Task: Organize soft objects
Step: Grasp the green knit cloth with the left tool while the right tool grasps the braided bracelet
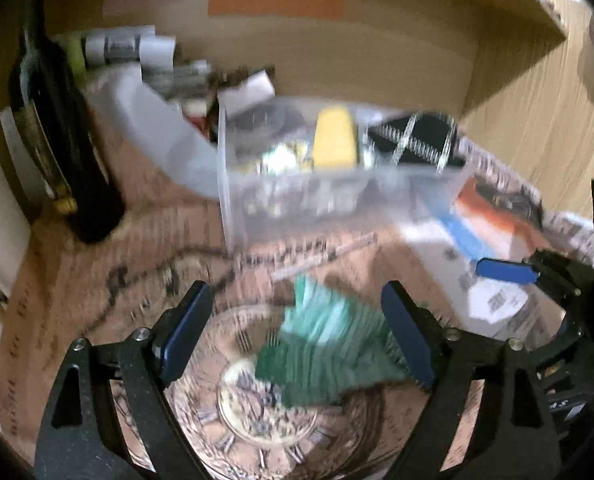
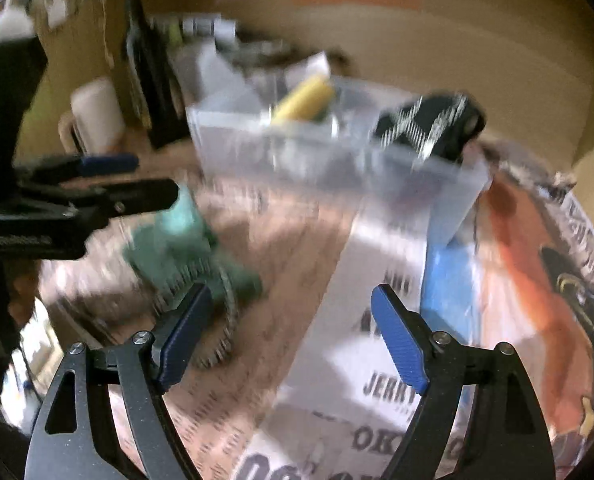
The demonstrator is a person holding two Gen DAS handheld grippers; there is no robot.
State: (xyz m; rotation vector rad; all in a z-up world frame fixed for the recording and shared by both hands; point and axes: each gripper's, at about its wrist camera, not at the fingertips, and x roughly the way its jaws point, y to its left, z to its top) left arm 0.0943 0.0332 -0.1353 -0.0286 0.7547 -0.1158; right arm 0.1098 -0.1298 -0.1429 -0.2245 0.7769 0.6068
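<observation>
The left gripper [image 1: 297,336] has its jaws spread wide, with a green ribbed cloth [image 1: 329,344] lying between the pads on the printed table cover [image 1: 97,280]; whether they touch it is blurred. The right gripper [image 2: 293,336] is likewise released, over newspaper [image 2: 361,320], holding nothing. At twelve o'clock stands a clear plastic bin [image 1: 317,176] containing a yellow sponge [image 1: 335,140] and a black patterned item [image 1: 413,140]. At ten o'clock, a dark bottle [image 1: 61,132].
</observation>
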